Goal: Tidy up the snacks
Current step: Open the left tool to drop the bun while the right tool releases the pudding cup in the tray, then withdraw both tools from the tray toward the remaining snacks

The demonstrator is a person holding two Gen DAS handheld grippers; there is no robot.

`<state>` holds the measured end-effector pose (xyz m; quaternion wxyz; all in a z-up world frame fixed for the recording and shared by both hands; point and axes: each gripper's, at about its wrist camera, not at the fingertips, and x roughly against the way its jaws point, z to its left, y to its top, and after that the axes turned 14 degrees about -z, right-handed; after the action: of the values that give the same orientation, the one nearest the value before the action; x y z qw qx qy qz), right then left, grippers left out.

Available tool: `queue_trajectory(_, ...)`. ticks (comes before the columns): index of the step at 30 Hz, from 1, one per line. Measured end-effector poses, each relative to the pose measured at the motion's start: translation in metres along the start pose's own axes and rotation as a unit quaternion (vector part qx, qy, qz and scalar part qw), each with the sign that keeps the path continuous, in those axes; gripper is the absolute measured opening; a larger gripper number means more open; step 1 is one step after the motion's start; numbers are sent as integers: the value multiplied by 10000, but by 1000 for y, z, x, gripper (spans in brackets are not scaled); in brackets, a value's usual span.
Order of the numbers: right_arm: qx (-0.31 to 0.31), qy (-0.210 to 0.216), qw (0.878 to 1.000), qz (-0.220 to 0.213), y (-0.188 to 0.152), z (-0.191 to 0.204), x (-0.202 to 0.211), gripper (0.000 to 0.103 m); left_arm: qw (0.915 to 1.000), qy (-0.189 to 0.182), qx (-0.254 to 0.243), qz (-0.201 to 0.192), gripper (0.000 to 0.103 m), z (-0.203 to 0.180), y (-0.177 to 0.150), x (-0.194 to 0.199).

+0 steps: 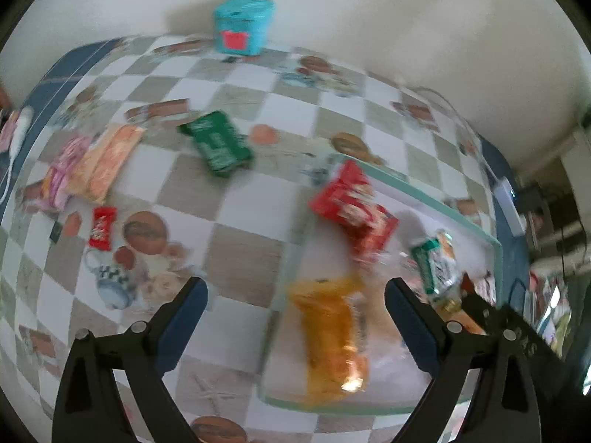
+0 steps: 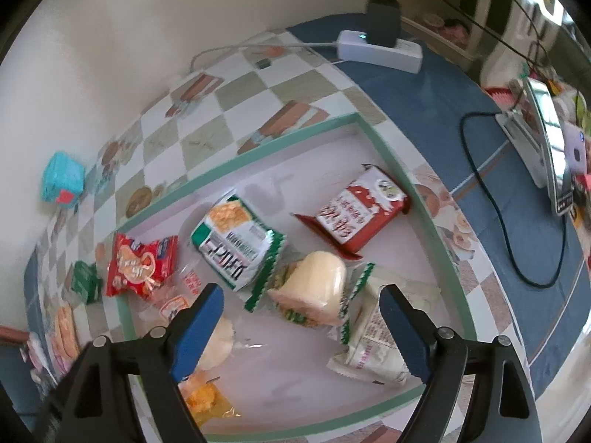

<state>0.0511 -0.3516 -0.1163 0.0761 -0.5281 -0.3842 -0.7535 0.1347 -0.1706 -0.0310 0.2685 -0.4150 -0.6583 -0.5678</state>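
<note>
My left gripper (image 1: pixel 295 317) hangs with its fingers spread wide and nothing between them. Still out on the checked tablecloth (image 1: pixel 240 247), up and to the left of those fingers, lie four snacks, counted left to right: one pink packet (image 1: pixel 61 181), one orange packet (image 1: pixel 105 164), one small red bar (image 1: pixel 101 229) and one green packet (image 1: pixel 218 144). The green packet's long axis runs from upper left to lower right. My left gripper is, I judge, the nearer to all four.

The tray (image 2: pixel 258 151) lies to the right. My right gripper (image 2: pixel 301 326) hovers over it, fingers likewise wide apart and holding nothing. In the tray I count at least seven snacks, among them one red noodle packet (image 2: pixel 142 264), one green-and-white packet (image 2: pixel 236 241), one red-and-white carton (image 2: pixel 356 210) and one pale bun (image 2: pixel 314 288); those under the fingers are partly hidden.
</note>
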Motion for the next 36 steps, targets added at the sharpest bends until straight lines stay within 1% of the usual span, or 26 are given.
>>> queue_trajectory(3, 221, 56, 9997, -80, -4, 14, 4, 89, 9997, 180, 143, -77, 97, 18, 6, 1)
queue_trajectory(9, 548, 226, 9979, -270, -11, 40, 16, 89, 9963, 770, 382, -97, 97, 64, 19, 2)
queue_trajectory(10, 586, 262, 9975, -286, -12, 45, 17, 91, 9952, 848, 485, -99, 97, 74, 22, 2)
queue_trajectory(11, 603, 327, 9972, -290, -14, 49, 18, 100, 9944, 876, 583, -99, 97, 81, 23, 2)
queue_trajectory(12, 613, 419, 9968, -291, -15, 52, 19, 103, 9933, 893, 721, -98, 97, 91, 24, 3)
queue_trajectory(15, 702, 577, 9954, -310, -20, 65, 23, 103, 9889, 968, 1118, -139, 97, 119, 28, 7)
queue_trajectory(17, 790, 678, 9940, -340, -24, 74, 27, 103, 9851, 1139, 1269, -214, 97, 135, 30, 11)
queue_trajectory(19, 879, 839, 9920, -345, -29, 84, 31, 103, 9818, 1317, 1335, -310, 97, 147, 32, 16)
queue_trajectory(23, 1118, 1019, 9878, -383, -40, 104, 37, 103, 9770, 1540, 1401, -460, 97, 168, 35, 26)
queue_trajectory(26, 1299, 1106, 9846, -388, -48, 117, 40, 103, 9732, 1631, 1534, -532, 97, 185, 36, 34)
queue_trajectory(29, 1450, 1192, 9815, -372, -56, 129, 41, 103, 9700, 1608, 1735, -564, 97, 203, 36, 40)
queue_trajectory(33, 1586, 1303, 9779, -387, -63, 142, 42, 103, 9623, 1651, 2061, -658, 97, 226, 36, 49)
queue_trajectory(36, 1577, 1434, 9762, -394, -65, 151, 43, 103, 9577, 1665, 2228, -743, 97, 241, 36, 55)
